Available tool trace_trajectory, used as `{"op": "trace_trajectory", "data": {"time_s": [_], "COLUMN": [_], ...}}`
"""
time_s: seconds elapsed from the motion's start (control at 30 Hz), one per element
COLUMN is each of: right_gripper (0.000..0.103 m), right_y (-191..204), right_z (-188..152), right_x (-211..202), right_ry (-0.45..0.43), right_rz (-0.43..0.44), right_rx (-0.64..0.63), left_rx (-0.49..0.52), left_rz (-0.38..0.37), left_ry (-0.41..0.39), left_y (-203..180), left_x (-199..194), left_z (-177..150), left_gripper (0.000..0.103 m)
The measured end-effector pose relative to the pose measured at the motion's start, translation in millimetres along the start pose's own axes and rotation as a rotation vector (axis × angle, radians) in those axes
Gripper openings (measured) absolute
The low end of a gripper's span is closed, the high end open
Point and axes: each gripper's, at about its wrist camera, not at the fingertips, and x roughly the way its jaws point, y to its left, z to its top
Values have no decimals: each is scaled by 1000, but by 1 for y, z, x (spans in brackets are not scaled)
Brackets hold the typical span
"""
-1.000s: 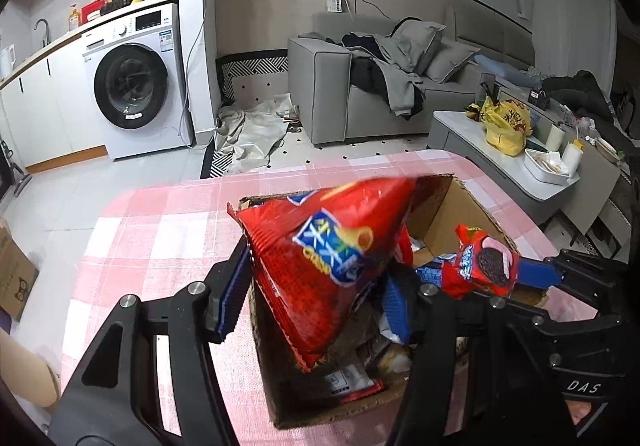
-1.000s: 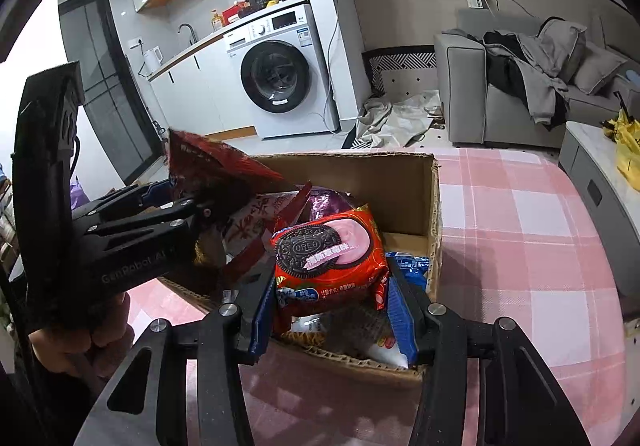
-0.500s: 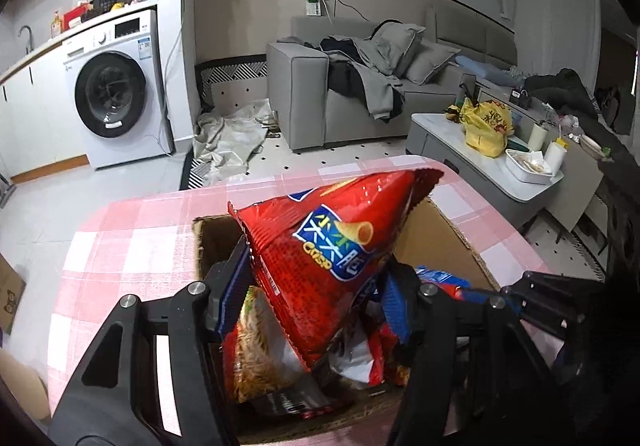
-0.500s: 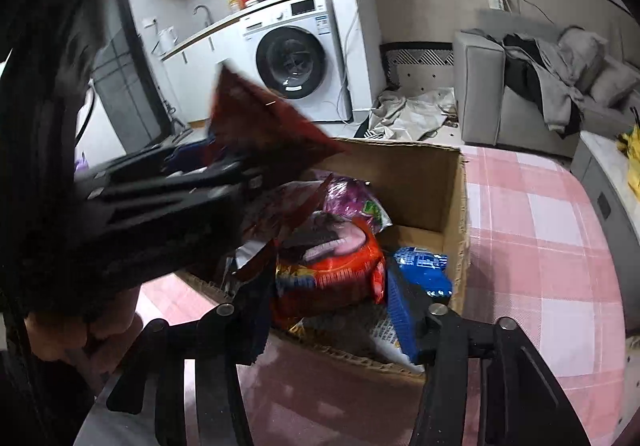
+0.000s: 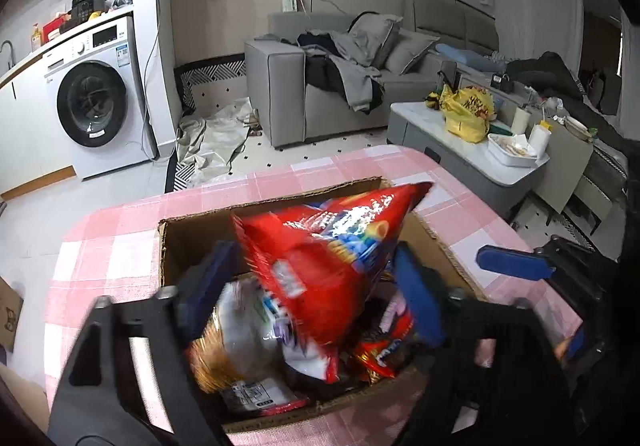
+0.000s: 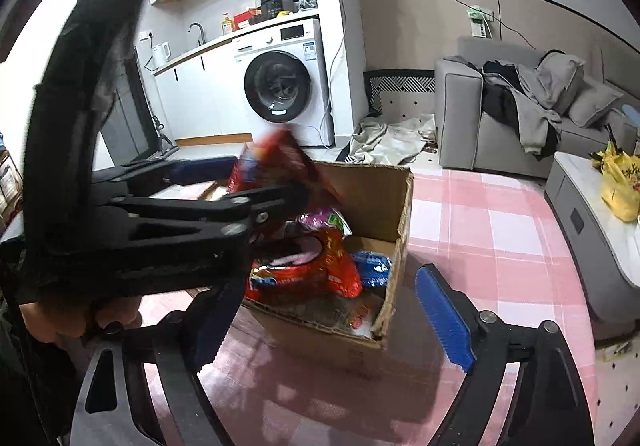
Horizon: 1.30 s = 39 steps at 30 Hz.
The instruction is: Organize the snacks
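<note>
Snack bag (image 5: 320,266), light, crinkly and slippery, is being released as both hand-held grippers' jaws open; best pinched at its seam.

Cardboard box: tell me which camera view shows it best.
Right wrist view: the cardboard box shows its near corner, outer walls and the snacks inside. In the left wrist view, the box is largely hidden behind a red chip bag.
</note>
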Motion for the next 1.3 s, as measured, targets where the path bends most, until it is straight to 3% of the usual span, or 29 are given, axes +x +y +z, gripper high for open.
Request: {"op": "trace_trajectory", "data": {"time_s": [0.1,0.17,0.2,0.43,0.8,1.2,1.3], "right_gripper": [94,97,99,102,103,103,103], "right_y": [-1,-2,-2,-3,7,13,16], "right_z": [-3,-4,-4,-12,-35,-66,-71], "right_x": [-1,-2,-4,-18,-56,-73,-70], "right_ry": [4,1,-1,-31,-121,-234,-250], "right_rz": [-12,-13,-13,-18,41,101,75], "right_rx": [13,22,25,43,23,32,15], "left_rx": [16,12,6,-38,-111,-132,-130], "left_rz": [0,10,19,46,86,127,142], "left_ry": [-11,-21,-33,-78,-135,-170,-175], "left_y": [-3,0,1,16,44,53,54], "left_x": [-14,-24,-33,-82,-141,-153,-150], "left_z": [-4,-8,-13,-41,-99,-158,-169], "left_gripper": [87,101,103,103,103,103,103]}}
